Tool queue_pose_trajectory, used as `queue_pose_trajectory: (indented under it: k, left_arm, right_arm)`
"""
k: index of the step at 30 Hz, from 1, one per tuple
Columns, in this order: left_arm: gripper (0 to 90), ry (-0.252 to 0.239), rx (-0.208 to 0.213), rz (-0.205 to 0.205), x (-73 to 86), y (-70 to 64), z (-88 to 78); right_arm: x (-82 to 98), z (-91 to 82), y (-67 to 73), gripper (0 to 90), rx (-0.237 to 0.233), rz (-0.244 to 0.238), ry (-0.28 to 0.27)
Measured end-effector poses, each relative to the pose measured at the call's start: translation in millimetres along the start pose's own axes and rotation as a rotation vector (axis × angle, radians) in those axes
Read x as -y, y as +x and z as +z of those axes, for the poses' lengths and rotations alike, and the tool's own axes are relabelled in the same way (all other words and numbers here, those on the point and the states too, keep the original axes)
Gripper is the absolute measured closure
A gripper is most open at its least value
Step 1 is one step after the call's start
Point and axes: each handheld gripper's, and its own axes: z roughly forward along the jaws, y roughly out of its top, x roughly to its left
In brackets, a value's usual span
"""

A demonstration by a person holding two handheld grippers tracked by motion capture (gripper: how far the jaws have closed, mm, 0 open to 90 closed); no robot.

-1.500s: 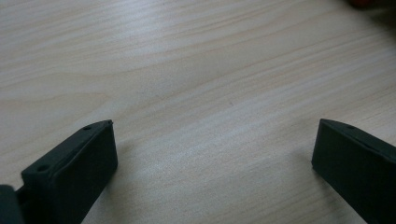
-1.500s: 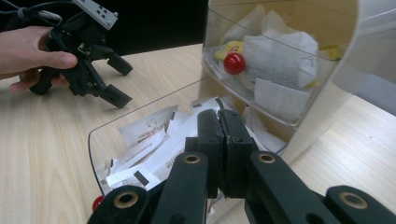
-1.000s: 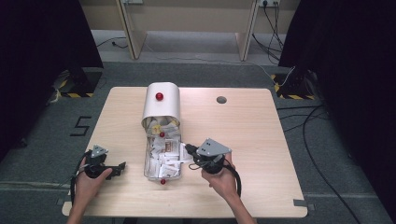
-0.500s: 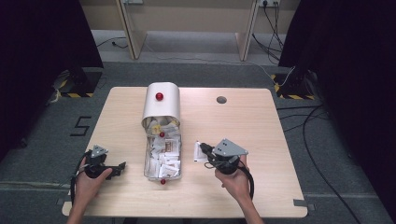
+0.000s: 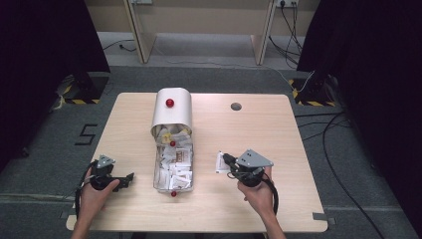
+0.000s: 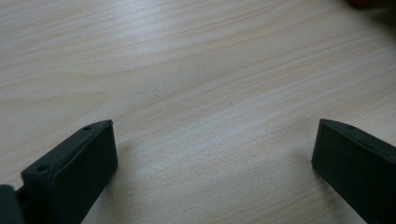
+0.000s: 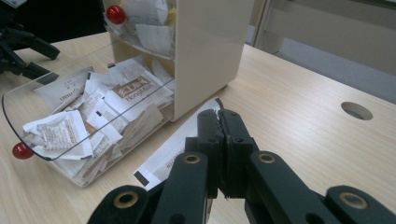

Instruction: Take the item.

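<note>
A cream box with a red knob stands mid-table, and its clear tray lies open toward me, full of several white sachets. Right of the tray, my right gripper is shut on a white packet. In the right gripper view the packet with a black stripe runs out from between the closed jaws. My left gripper rests left of the tray. Its jaws stand wide apart over bare wood with nothing between them.
A round cable hole sits in the table's far right part. The tray's front edge carries a red knob. Bare wood lies right of the right gripper and in front of both hands.
My right gripper has moved to the right, away from the tray, carrying the white packet with it. The left gripper has stayed where it was.
</note>
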Motion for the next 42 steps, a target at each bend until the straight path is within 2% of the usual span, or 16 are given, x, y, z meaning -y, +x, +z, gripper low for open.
queue_pose_trajectory:
  k: [9, 25, 35, 42]
  left_arm:
    - [0.0, 0.0, 0.0, 0.0, 0.1, 0.1, -0.2]
    - [0.0, 0.0, 0.0, -0.001, 0.2, 0.1, -0.2]
    - [0.0, 0.001, 0.0, 0.0, 0.2, 0.1, -0.2]
    - [0.0, 0.0, -0.001, -0.001, 0.2, 0.1, -0.2]
  right_arm:
    - [9.3, -8.8, -8.9, 88.5, 0.026, 0.019, 0.013]
    - [23.0, -12.8, -25.4, 88.5, 0.069, 0.052, 0.037]
    - [29.0, -10.1, -41.6, 88.5, 0.102, 0.076, 0.051]
    - [32.0, -4.2, -46.3, 88.5, 0.107, 0.081, 0.066]
